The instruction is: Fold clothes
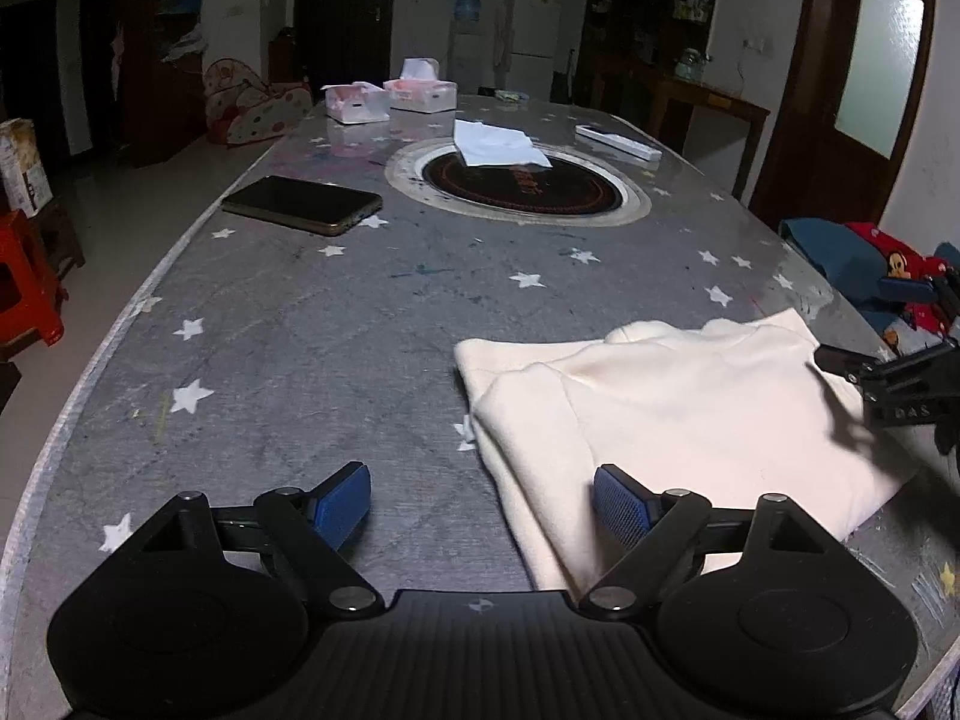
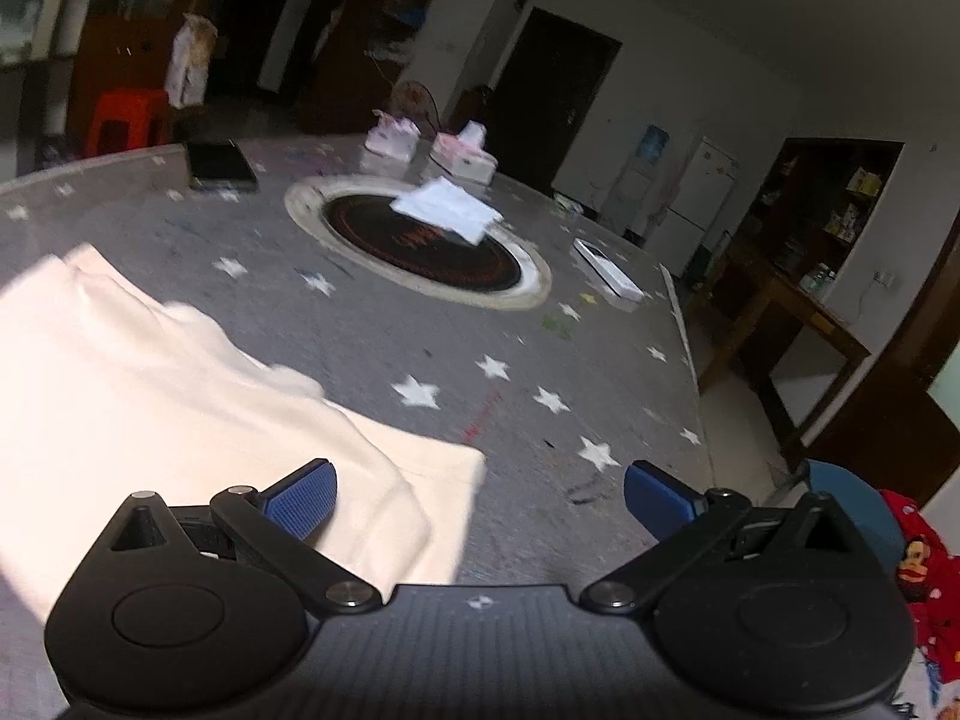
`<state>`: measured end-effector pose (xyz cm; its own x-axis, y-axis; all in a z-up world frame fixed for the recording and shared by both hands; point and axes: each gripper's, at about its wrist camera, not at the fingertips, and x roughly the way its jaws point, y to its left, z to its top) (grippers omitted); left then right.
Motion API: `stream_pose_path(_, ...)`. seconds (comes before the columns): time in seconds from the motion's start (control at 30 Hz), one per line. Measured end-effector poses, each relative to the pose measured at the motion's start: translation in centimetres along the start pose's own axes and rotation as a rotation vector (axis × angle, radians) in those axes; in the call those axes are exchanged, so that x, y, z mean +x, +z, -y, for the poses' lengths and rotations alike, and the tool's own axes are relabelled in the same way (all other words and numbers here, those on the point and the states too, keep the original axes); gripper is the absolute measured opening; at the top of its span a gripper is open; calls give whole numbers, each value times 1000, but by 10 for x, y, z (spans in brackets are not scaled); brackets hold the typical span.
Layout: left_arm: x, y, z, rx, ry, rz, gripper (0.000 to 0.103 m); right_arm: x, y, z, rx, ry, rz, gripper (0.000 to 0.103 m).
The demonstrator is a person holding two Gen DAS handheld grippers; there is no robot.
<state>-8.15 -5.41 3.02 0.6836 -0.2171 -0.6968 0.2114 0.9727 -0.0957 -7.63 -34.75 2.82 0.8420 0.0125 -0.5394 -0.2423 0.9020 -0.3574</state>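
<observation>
A cream garment (image 1: 690,420) lies folded flat on the grey star-patterned table (image 1: 300,360). My left gripper (image 1: 480,510) is open and empty, low over the table at the garment's near left edge, its right finger over the cloth. The right gripper (image 1: 888,336) shows in the left wrist view at the garment's far right edge. In the right wrist view the garment (image 2: 150,396) lies to the left, and my right gripper (image 2: 480,504) is open and empty over its right corner. A red and blue cartoon garment (image 1: 870,264) lies at the table's right edge, also in the right wrist view (image 2: 918,570).
A dark phone (image 1: 303,204), two tissue boxes (image 1: 390,97), a white paper (image 1: 498,144) on a round black inset cooktop (image 1: 522,183), and a long white box (image 1: 618,141) lie farther back. A red stool (image 1: 24,282) stands left of the table.
</observation>
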Motion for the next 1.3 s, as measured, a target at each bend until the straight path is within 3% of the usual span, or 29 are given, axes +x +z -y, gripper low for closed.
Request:
stream_pose_path(0.27,-3,-2,-10,-44,-5,2,84,-30,13,-22,32,153,75,103)
stream_pose_path(0.5,2,-5,-5,-17,-2,-15,84,-39,14,-60,-36,279,83,103)
stream_pose_path(0.87,2,-6,-17,-53,11,-26,84,-33,0,-75,-49,322,10,103)
stream_pose_path(1.07,2,-7,-18,-60,21,-31,88,-19,-10,-63,80,383,-35,103)
stream_pose_path(1.3,1,-7,-18,-63,30,-28,94,-16,-21,-55,142,418,3,103)
